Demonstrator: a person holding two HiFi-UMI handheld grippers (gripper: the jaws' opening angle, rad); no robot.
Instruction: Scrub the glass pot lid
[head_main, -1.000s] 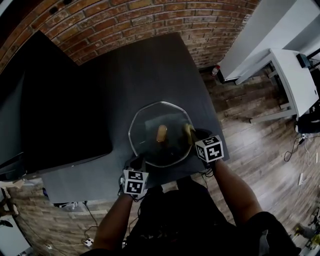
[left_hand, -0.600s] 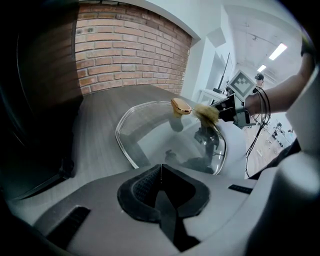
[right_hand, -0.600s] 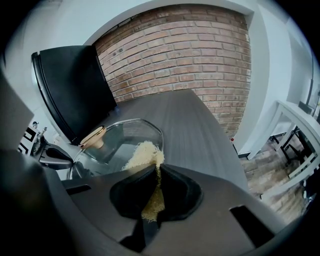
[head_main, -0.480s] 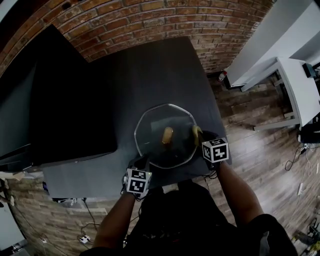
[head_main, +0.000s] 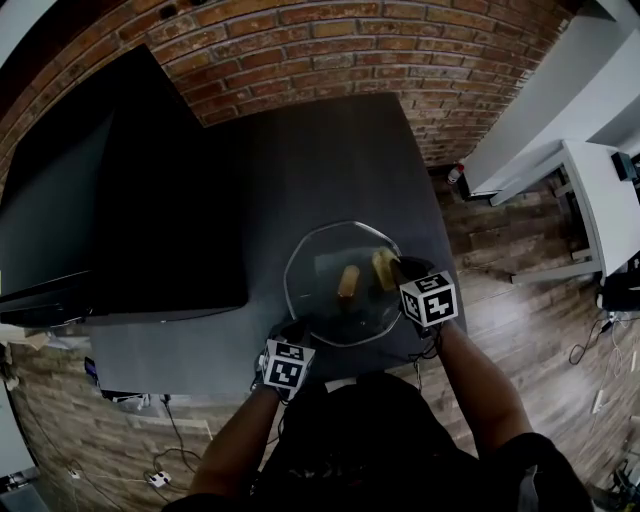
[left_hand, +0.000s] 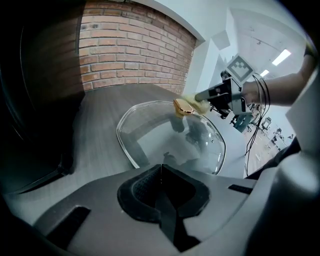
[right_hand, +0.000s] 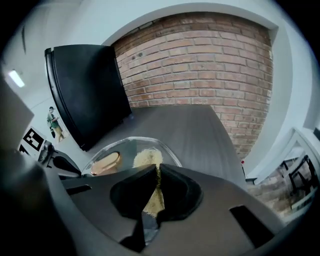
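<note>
No text can be read (in any view).

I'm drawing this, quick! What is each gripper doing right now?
Left gripper: shut on the glass pot lid, at its near rim.
Right gripper: shut on a yellow sponge, over the lid.

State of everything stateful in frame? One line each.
glass pot lid: knob up on the table, held at its near rim.
sponge: pinched, its free end against the lid.
left gripper: shut on the lid's rim.
right gripper: shut on the sponge.
</note>
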